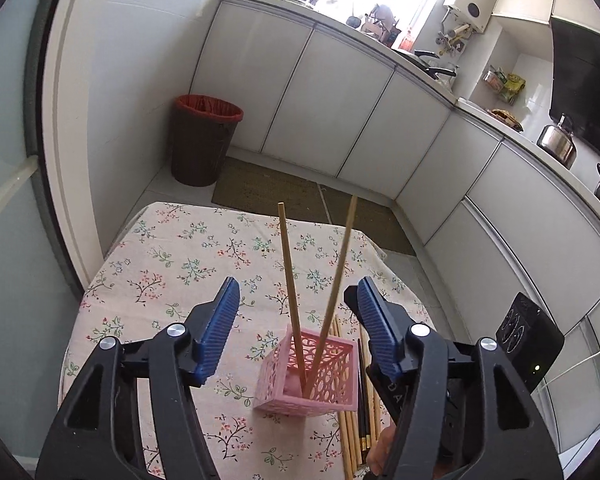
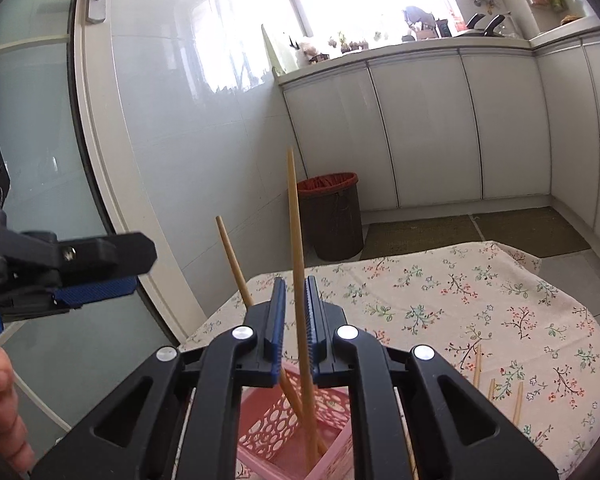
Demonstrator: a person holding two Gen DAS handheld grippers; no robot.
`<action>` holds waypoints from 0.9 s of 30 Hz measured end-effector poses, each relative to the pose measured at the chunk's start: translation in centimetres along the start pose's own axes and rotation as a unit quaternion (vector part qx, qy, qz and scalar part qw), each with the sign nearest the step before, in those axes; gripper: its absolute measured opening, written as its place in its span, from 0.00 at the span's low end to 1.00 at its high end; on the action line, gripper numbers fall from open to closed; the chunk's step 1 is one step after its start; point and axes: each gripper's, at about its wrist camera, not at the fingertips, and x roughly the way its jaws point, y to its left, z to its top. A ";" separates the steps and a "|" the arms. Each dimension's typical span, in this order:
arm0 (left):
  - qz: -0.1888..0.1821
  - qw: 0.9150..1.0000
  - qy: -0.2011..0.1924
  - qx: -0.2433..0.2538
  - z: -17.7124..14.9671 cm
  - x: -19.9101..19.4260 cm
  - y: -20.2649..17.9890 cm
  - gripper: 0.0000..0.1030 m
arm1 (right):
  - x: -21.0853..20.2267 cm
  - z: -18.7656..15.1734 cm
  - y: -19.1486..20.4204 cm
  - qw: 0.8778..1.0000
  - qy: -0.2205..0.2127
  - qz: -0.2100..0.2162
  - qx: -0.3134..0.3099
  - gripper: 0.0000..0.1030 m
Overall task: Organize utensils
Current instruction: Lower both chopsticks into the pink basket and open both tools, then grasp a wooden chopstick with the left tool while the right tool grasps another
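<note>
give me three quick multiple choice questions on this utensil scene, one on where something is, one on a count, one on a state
1. Where do the loose chopsticks lie?
A. on the tablecloth beside the pink basket
B. in the bin
C. on the counter

2. How many chopsticks stand in the pink basket?
A. one
B. two
C. four

3. How do the jaws of the left gripper stand?
A. clamped on a chopstick
B. apart, pads clear of both sticks
C. shut on the basket rim

Answers:
1. A, the left wrist view shows them flat on the floral tablecloth against the basket's side.
2. B, two wooden sticks lean apart inside it.
3. B, both blue pads sit wide of the sticks with gaps showing.
</note>
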 end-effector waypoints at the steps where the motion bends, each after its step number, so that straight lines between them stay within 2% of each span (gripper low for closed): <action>1: 0.001 1.000 0.002 -0.008 0.1 0.0 0.2 0.60 | -0.7 0.4 -0.1 1.000 -0.005 0.001 0.004 0.28; 5: 0.001 1.000 0.011 -0.020 0.0 -0.1 -0.1 0.64 | -4.8 3.2 -1.6 0.999 -0.031 -0.009 0.034 0.35; 9: 0.010 1.000 0.022 0.001 -0.6 -0.1 -2.4 0.70 | -9.5 5.8 -3.9 0.997 -0.054 -0.022 0.057 0.42; 11: 0.013 0.999 0.032 0.019 -1.3 0.1 -3.9 0.70 | -11.5 6.7 -5.2 0.995 -0.057 -0.038 0.069 0.49; 13: 0.020 0.998 0.042 0.035 -2.1 0.4 -5.2 0.70 | -12.9 7.0 -6.6 0.994 -0.049 -0.049 0.081 0.49; 15: 0.022 0.997 0.059 0.051 -3.2 1.2 -6.5 0.70 | -13.7 7.0 -7.8 0.993 -0.028 -0.075 0.091 0.49; 17: 0.026 0.994 0.077 0.067 -4.4 2.1 -7.6 0.70 | -13.9 6.5 -9.2 0.988 0.013 -0.097 0.116 0.49; 21: 0.034 0.989 0.122 0.082 -6.9 4.0 -9.4 0.68 | -13.5 3.0 -12.6 0.968 0.103 -0.094 0.206 0.49; 24: 0.034 0.984 0.152 0.081 -8.5 5.2 -10.1 0.62 | -12.2 0.7 -14.4 0.952 0.175 -0.117 0.221 0.49; 27: 0.031 0.981 0.164 0.101 -9.7 6.1 -11.2 0.61 | -12.1 -0.6 -16.4 0.942 0.190 -0.118 0.249 0.49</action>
